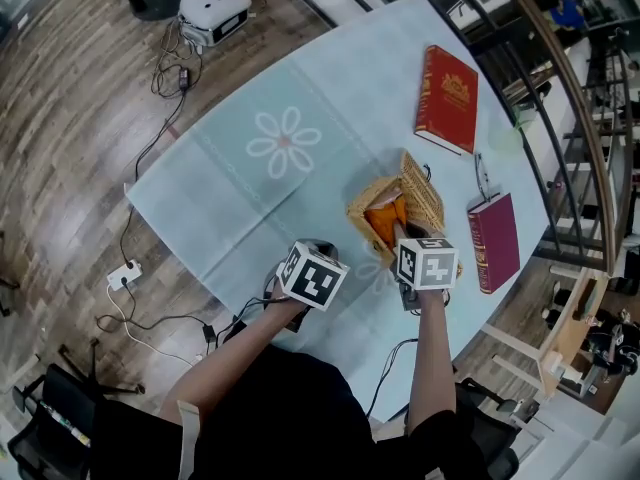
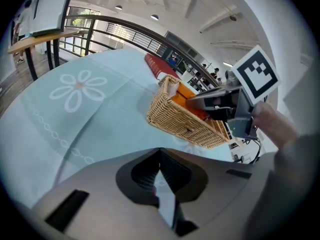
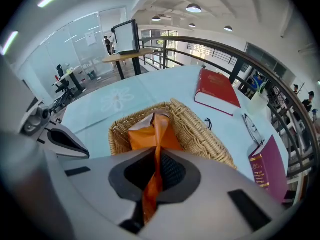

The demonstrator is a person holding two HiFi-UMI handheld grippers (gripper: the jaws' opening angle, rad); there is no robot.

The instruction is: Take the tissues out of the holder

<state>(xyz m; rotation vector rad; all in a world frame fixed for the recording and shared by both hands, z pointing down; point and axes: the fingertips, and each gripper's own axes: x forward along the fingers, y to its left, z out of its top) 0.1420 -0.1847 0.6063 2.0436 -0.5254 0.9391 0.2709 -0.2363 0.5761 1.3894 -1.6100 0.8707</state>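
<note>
– Right gripper view is the one to watch. What's in the jaws?

– I've got the right gripper (image 3: pixel 154 176) clenched on the orange tissue pack (image 3: pixel 150 136). The jaws are pinched together with just the thin edge of the wrapper between them, and it runs as a narrow orange strip straight down through the gap.

– And the rest of the pack?

– It's down inside the wicker holder (image 3: pixel 200 134), directly ahead of my right jaws. It sits propped on end, its long axis rising out of the holder towards me. The holder's open top faces me too, so I'd say the way out is up and back along that same line.

– Where's your other hand?

– The left gripper (image 2: pixel 161 184) is off to the holder's left, over the pale blue tablecloth (image 1: pixel 250 198) and apart from the wicker. Its jaws are drawn together and I can't make out anything between them. From its camera I see the holder's long side wall and my right gripper reaching in over the rim.

– So the right is the nearer one.

– Yes, it's already on the pack, and the left isn't touching the holder at all. My worry is that I only hold wrapper film. If the pack drags on the weave, the holder may lift with it, and nothing is steadying it.
</note>
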